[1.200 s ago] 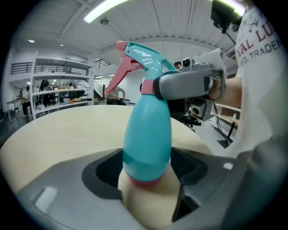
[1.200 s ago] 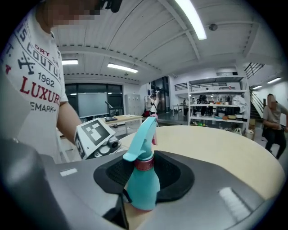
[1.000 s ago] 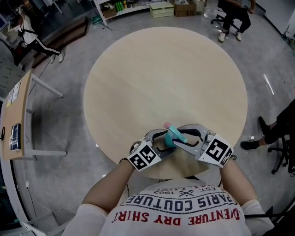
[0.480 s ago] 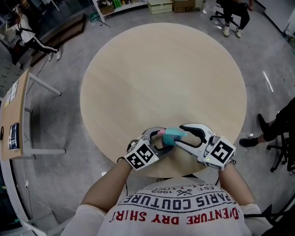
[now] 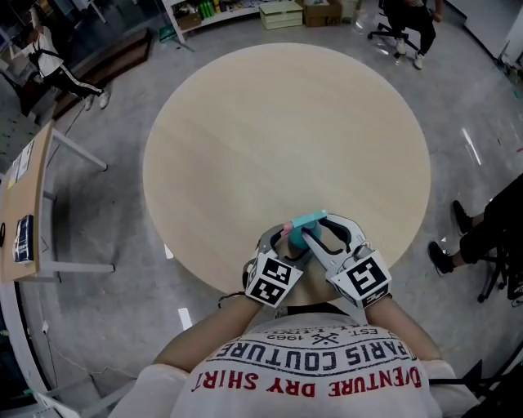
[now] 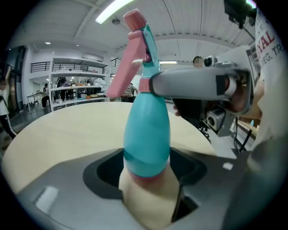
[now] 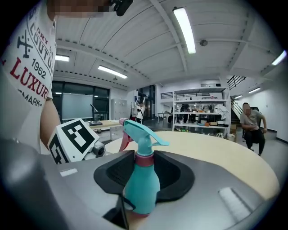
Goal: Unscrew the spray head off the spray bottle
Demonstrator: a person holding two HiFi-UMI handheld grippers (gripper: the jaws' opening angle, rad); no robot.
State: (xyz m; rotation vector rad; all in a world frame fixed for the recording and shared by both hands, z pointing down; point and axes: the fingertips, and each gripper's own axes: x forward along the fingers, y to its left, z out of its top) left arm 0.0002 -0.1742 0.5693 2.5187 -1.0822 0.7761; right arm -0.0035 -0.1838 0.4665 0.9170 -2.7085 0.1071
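Observation:
A teal spray bottle (image 5: pixel 304 231) with a teal head, pink collar and pink trigger is held over the near edge of the round table (image 5: pixel 286 122). My left gripper (image 5: pixel 288 242) is shut on the bottle's lower body (image 6: pixel 147 139). My right gripper (image 5: pixel 323 229) comes in from the right; its jaws are closing round the pink collar (image 7: pixel 145 160) under the spray head (image 7: pixel 143 129). One of its grey fingers (image 6: pixel 198 85) lies against the collar. The bottle's base is hidden inside the left jaws.
Bare pale wood stretches away behind the bottle. A side desk (image 5: pixel 29 204) stands on the floor at the left. People sit on chairs at the upper right (image 5: pixel 409 24), and a person's legs (image 5: pixel 490 229) show at the right edge.
Half a second ago the right gripper stood wider, off to the bottle's right. It has swung in closer to me and closed on the collar. Both grippers sit tighter together.

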